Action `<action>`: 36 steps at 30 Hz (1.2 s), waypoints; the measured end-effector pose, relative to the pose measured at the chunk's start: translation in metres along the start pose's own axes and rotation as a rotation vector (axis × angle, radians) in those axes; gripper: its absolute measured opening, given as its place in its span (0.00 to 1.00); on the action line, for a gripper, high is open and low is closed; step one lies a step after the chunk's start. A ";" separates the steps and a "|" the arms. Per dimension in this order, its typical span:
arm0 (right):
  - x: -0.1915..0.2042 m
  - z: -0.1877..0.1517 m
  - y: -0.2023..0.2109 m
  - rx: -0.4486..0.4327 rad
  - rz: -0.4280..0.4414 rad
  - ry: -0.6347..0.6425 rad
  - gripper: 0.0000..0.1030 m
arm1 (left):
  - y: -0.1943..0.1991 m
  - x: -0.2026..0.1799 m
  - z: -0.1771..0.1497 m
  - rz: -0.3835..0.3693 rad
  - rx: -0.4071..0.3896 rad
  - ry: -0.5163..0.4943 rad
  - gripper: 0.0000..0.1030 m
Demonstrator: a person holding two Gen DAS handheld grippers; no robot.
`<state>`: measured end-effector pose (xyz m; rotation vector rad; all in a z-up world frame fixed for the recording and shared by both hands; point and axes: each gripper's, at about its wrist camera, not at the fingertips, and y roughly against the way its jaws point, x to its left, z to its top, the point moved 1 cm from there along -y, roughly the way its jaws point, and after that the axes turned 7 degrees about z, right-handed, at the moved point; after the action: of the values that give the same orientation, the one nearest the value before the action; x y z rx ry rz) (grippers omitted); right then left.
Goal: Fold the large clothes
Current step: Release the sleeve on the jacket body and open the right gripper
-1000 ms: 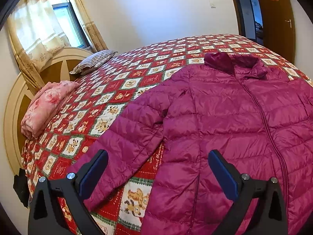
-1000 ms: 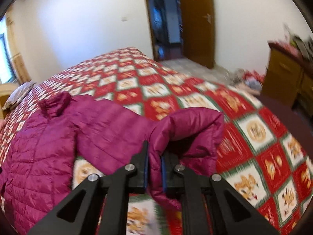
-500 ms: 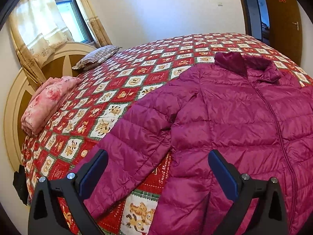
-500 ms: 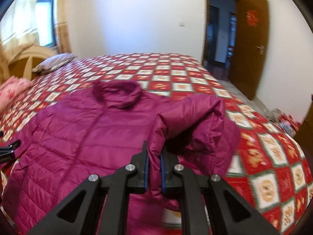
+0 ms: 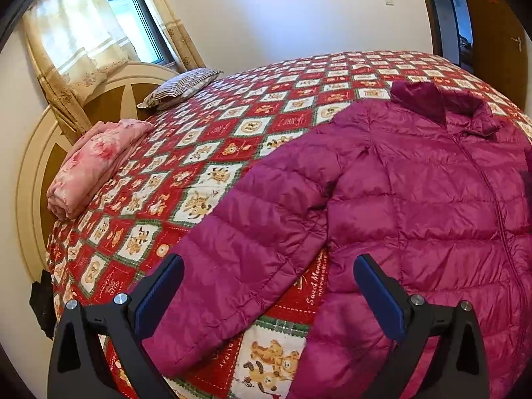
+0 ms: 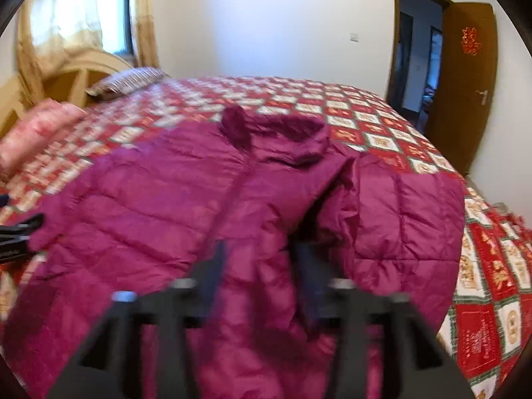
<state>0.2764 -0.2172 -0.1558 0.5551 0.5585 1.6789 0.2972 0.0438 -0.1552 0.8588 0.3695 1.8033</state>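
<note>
Two claws are over the magenta jacket (image 5: 415,199) on the bed (image 5: 232,139): your left claw (image 5: 267,286) gapes wide around its 7 o'clock sleeve, gripping nothing; your right claw (image 6: 262,266) is opening, fabric loose between.

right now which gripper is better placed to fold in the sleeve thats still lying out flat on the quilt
Left. The left gripper hangs open right over the flat sleeve, which lies between its fingers. The right gripper is over the jacket's middle, jaws opening beside the other sleeve, already folded in.
</note>
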 end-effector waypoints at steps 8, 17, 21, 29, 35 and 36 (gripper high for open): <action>-0.011 -0.010 0.070 -0.101 -0.034 0.042 0.76 | 0.026 -0.011 0.020 -0.038 -0.041 0.004 0.99; -0.100 -0.025 0.052 -0.008 -0.251 -0.115 0.77 | 0.052 -0.111 0.046 -0.201 -0.067 -0.072 0.99; -0.118 -0.027 0.052 0.000 -0.276 -0.138 0.77 | 0.060 -0.160 0.055 -0.283 -0.065 -0.105 0.99; -0.136 -0.031 0.058 -0.023 -0.296 -0.140 0.82 | 0.056 -0.233 0.059 -0.413 -0.046 -0.185 0.80; -0.148 -0.032 0.050 -0.008 -0.306 -0.150 0.83 | 0.054 -0.240 0.059 -0.440 -0.060 -0.224 0.05; -0.149 -0.032 0.049 -0.006 -0.309 -0.150 0.83 | 0.055 -0.232 0.060 -0.424 -0.082 -0.223 0.04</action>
<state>0.2438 -0.3740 -0.1576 0.5550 0.5013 1.3351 0.3452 -0.1975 -0.1675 0.8423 0.3041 1.3097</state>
